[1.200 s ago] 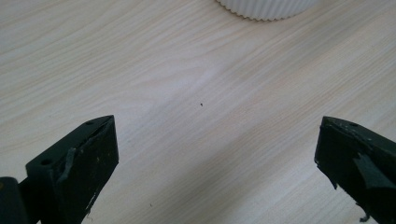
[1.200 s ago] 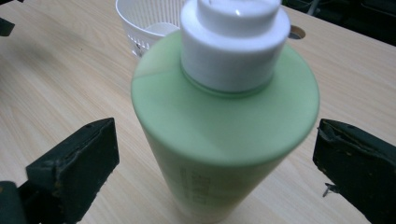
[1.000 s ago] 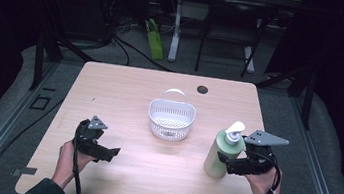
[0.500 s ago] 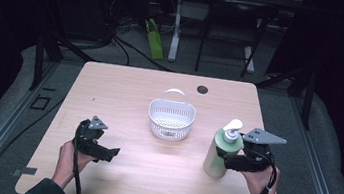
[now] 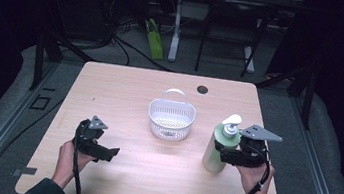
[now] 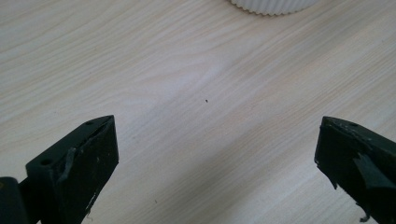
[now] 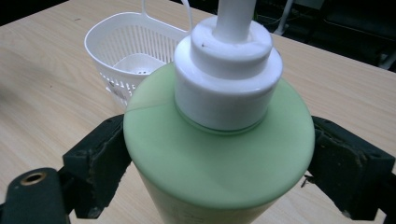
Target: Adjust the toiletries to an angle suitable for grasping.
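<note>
A pale green pump bottle point(image 5: 214, 153) with a white pump head stands at the table's right front. My right gripper point(image 5: 225, 153) is shut on it just below the shoulder. In the right gripper view both black jaws press the bottle point(image 7: 219, 158) from either side; they have just been closing on it. A white slotted basket point(image 5: 171, 119) with a thin handle sits at the table's middle, empty, left of and beyond the bottle. My left gripper point(image 5: 109, 153) rests low at the left front, open, with bare wood between its jaws point(image 6: 217, 140). The basket's lower rim point(image 6: 271, 4) lies ahead of it.
The light wooden table point(image 5: 125, 91) has a small black round hole point(image 5: 202, 89) near its far edge. Past the table, on the dark floor, stand a green object point(image 5: 155, 39), cables and another table's legs. Metal rails run along both sides.
The right gripper's jaws have drawn in against the green bottle, and bottle and gripper have shifted slightly left and up. The left gripper has stayed where it was.
</note>
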`<state>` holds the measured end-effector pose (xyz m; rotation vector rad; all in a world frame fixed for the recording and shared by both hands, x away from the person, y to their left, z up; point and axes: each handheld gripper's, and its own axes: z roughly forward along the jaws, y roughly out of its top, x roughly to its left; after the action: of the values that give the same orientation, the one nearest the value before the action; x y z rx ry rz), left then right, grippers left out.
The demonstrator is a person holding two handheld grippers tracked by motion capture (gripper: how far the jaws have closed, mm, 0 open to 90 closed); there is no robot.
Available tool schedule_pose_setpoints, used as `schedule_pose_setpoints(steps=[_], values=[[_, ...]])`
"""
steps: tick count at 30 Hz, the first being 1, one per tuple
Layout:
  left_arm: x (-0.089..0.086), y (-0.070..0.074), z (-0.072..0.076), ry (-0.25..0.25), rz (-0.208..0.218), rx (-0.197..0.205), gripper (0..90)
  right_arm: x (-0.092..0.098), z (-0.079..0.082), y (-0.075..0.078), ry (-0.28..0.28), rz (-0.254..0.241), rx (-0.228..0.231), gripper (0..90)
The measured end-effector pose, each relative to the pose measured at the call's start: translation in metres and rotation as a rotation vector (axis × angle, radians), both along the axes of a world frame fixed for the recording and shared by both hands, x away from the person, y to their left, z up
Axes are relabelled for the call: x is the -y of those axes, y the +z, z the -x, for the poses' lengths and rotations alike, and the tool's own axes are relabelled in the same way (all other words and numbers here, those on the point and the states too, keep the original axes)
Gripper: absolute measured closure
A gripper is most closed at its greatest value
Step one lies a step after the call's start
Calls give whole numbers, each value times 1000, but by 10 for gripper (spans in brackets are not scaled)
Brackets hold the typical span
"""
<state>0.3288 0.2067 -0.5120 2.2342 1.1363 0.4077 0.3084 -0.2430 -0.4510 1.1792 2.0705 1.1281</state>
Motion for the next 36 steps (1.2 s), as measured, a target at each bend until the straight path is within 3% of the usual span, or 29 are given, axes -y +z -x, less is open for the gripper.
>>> schedule_pose_setpoints(steps=[36], values=[[0, -1, -1, 2, -3, 0, 0, -6, -38, -6, -95, -38, 49, 117]])
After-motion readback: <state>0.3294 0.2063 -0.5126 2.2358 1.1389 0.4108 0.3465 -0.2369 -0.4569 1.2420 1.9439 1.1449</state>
